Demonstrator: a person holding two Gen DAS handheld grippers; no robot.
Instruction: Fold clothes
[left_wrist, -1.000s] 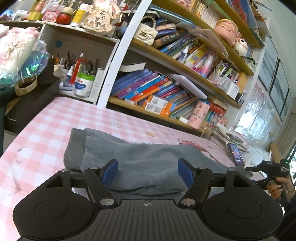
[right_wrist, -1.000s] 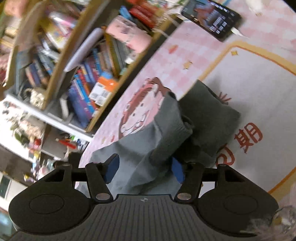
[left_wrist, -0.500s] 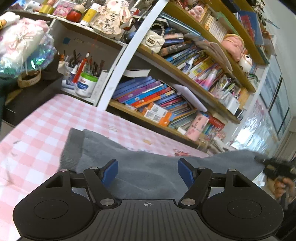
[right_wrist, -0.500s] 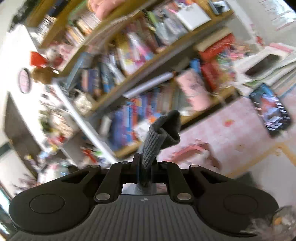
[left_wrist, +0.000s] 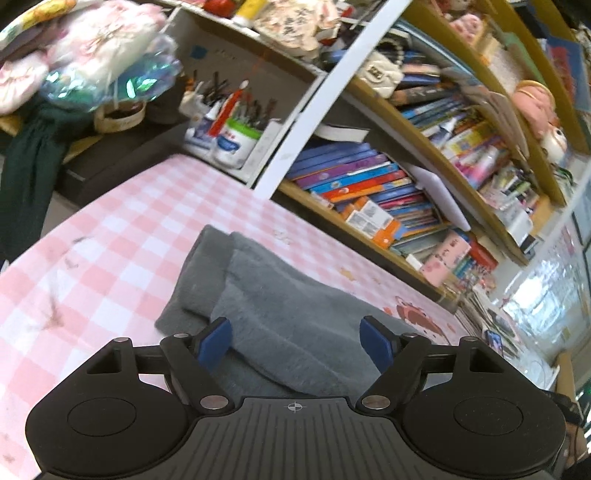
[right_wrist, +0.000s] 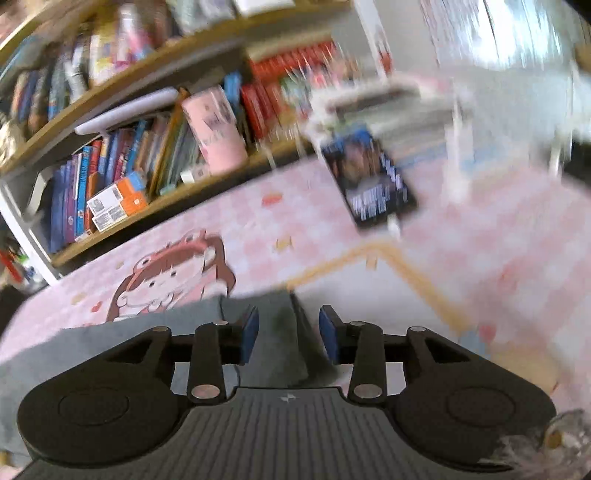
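Fingers, left: 2 blue-padded black fingers (left_wrist: 216, 339) of the left gripper (left_wrist: 294, 341) stand wide apart, holding nothing, low over the cloth.
Fingers, right: 2 blue-padded fingers (right_wrist: 250, 334) of the right gripper (right_wrist: 289, 334) stand partly apart with a fold of cloth between them; the blur hides whether the pads touch it.
Task thing: 1 soft grey fleecy garment (left_wrist: 280, 314) lies flat on the table, lengthwise away from the left camera, with 2 rounded layered ends at its far-left end; its other end (right_wrist: 273, 332) lies under the right gripper.
Texture: napped, thick, matte, with soft rolled edges.
Table: pink-and-white checked cloth (left_wrist: 110, 240) with a printed cartoon girl (right_wrist: 170, 277) and a yellow-bordered pale panel (right_wrist: 369, 295).
Change: 0.5 s ago the right pair was pinched shut on a raised grey fold; now it has parted and the cloth is down on the table. The left pair stays wide, and its view has tilted.
Count: 2 grippers, 1 garment, 1 dark phone (right_wrist: 369, 181) lying near the books, 1 white pot of pens (left_wrist: 236, 142).
Background: wooden shelves of colourful books (left_wrist: 369, 192) behind the table.
Image quality: right view is motion-blurred.
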